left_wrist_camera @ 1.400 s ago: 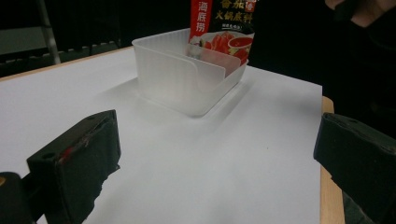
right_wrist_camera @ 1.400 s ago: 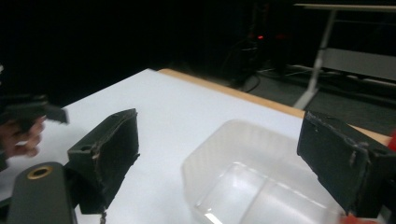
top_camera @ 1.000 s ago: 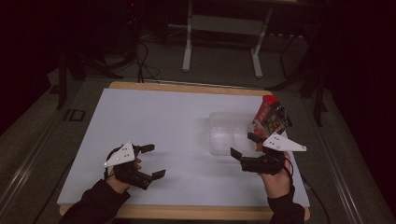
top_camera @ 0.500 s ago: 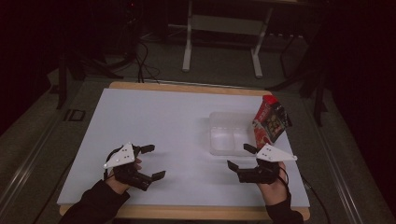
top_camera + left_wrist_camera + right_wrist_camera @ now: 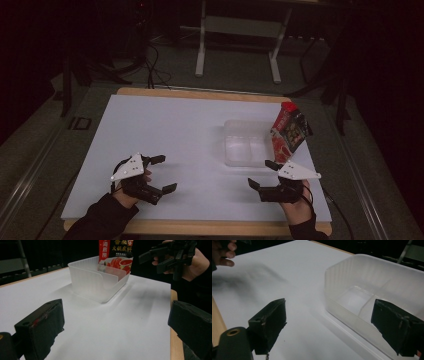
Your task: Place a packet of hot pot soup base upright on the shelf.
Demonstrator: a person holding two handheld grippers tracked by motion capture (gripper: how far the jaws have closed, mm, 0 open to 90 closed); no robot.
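A clear plastic tray (image 5: pixel 247 145) sits on the right half of the white table (image 5: pixel 175 130), split by a low wall into compartments. A red sauce packet (image 5: pixel 288 134) stands tilted in its right end, leaning over the right rim; the other compartment holds nothing. In the left gripper view the packet (image 5: pixel 115 257) rises from the tray's (image 5: pixel 95 282) far side, its top cut off by the frame edge.

The right gripper (image 5: pixel 263 174), jaws open and holding nothing, has drawn back toward the near edge since a second ago, when it was right at the packet. The left gripper (image 5: pixel 162 174), jaws also open and empty, has stayed near the near left edge.

The packet's print is too small to read from above
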